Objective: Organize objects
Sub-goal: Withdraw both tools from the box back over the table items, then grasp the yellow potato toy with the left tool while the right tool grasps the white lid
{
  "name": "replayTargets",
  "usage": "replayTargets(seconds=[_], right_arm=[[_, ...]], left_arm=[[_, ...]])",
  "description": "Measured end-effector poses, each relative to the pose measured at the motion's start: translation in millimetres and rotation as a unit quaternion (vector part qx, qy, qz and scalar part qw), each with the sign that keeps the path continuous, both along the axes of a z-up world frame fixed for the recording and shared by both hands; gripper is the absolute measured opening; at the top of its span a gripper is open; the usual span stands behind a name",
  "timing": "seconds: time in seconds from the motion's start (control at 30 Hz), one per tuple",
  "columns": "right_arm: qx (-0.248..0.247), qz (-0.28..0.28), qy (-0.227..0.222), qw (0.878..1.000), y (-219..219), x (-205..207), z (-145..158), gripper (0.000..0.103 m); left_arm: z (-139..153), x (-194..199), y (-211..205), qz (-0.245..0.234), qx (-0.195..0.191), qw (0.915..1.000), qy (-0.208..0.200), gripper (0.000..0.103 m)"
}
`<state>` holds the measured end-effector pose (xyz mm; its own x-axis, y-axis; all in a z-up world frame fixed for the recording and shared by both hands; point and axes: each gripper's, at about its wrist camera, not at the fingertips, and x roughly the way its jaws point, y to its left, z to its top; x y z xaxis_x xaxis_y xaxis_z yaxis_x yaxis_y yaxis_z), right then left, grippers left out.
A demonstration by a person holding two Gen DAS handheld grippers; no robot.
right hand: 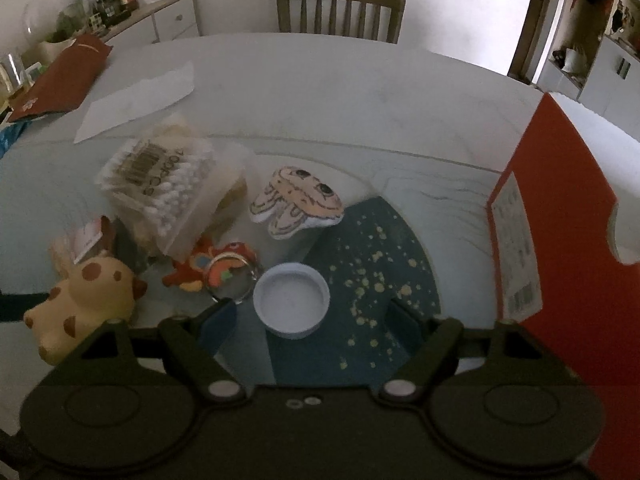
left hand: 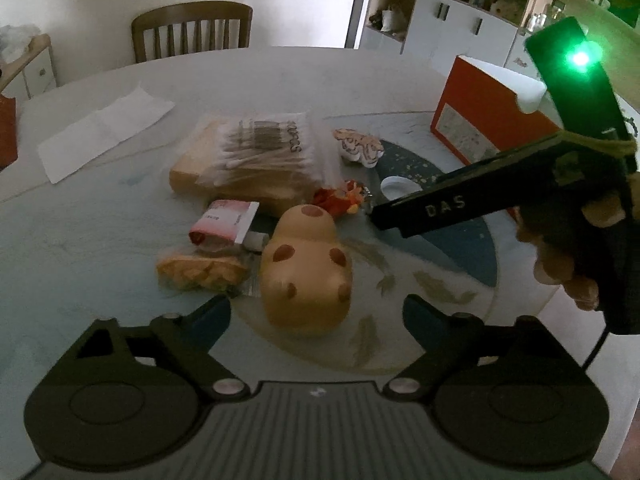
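A tan giraffe toy (left hand: 308, 276) with brown spots lies on the table between the fingers of my left gripper (left hand: 316, 314), which is open with gaps on both sides of the toy. My right gripper (right hand: 314, 316) is open around a white round cap (right hand: 291, 304) on the blue speckled mat (right hand: 380, 260), and its pads stand clear of the cap. In the left wrist view a hand (left hand: 568, 272) holds the right gripper (left hand: 384, 216) over the cap (left hand: 394, 186). The giraffe toy (right hand: 88, 300) also shows at the left of the right wrist view.
A bag of cotton swabs (left hand: 264, 148) rests on a tan box (left hand: 188, 176), with a pink packet (left hand: 224, 224), a snack packet (left hand: 200, 272), a red-orange keychain toy (right hand: 208, 264) and a striped plush (right hand: 298, 200) close by. An orange box (right hand: 560, 260) stands at the right. A paper sheet (left hand: 104, 128) and a chair (left hand: 192, 32) are beyond.
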<state>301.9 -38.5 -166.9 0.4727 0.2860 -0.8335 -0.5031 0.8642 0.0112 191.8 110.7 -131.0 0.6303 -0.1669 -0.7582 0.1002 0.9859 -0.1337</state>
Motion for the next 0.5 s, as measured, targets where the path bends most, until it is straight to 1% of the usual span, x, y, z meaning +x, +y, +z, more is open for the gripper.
replayTargets(seconds=[0.03, 0.1, 0.2, 0.23, 0.27, 0.3, 0.37, 0.5], right_arm=[[0.002, 0.001, 0.000, 1.000, 0.2, 0.4, 0.1, 0.078], [0.004, 0.000, -0.001, 1.000, 1.0, 0.8, 0.7, 0.074], [0.006, -0.004, -0.002, 1.000, 1.9, 2.5, 1.9, 0.068], [0.006, -0.004, -0.002, 1.000, 2.3, 2.5, 2.4, 0.065], [0.006, -0.004, -0.003, 1.000, 2.3, 2.4, 3.0, 0.061], [0.005, -0.004, -0.003, 1.000, 2.3, 2.2, 3.4, 0.060], [0.005, -0.003, -0.004, 1.000, 2.2, 1.3, 3.8, 0.054], [0.001, -0.002, -0.008, 1.000, 0.9, -0.9, 4.7, 0.048]], left_arm=[[1.0, -0.2, -0.2, 0.001, 0.000, 1.0000, -0.001, 0.088], [2.5, 0.4, 0.6, 0.003, -0.001, 1.0000, -0.002, 0.079], [3.2, 3.4, 0.7, 0.010, 0.007, 0.9999, 0.003, 0.078], [3.5, 4.3, 1.0, 0.012, 0.009, 0.9999, 0.003, 0.077], [3.8, 4.5, 1.7, 0.014, 0.007, 0.9999, 0.003, 0.074], [3.9, 5.2, 2.2, 0.015, 0.006, 0.9999, 0.005, 0.068], [3.7, 7.1, 1.0, 0.016, 0.011, 0.9998, 0.010, 0.061], [3.6, 8.5, 0.1, 0.021, 0.018, 0.9995, 0.017, 0.055]])
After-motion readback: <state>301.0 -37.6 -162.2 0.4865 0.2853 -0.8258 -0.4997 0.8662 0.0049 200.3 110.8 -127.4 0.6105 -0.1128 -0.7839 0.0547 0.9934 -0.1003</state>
